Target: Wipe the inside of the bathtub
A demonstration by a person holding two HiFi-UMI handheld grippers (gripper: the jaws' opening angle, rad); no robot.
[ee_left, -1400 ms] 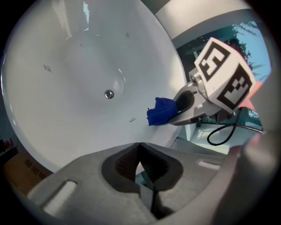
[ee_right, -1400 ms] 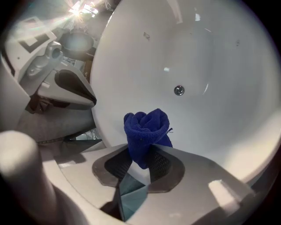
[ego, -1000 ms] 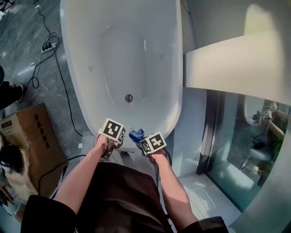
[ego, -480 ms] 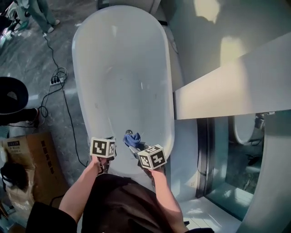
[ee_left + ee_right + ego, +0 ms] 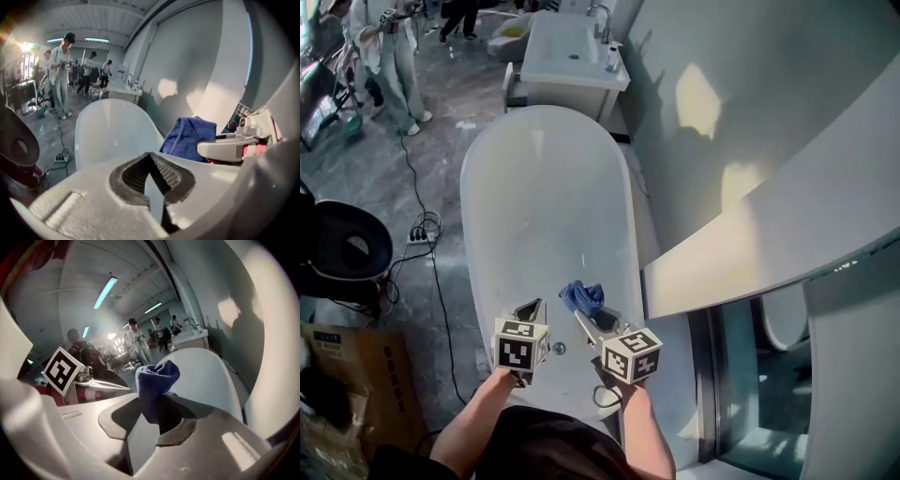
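**Right claw (image 5: 584, 311) clamped on blue cloth (image 5: 581, 296) over bathtub (image 5: 484, 187)**

Bathtub lies below you, and the cloth sits over its near end, seemingly off the surface. Left claw (image 5: 530, 310) is together, empty. Lower the cloth, press it flat, and sweep long overlapping strokes.

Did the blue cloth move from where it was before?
Yes. The blue cloth in the right gripper went forward over the bathtub, from the near side of the drain to beyond it.
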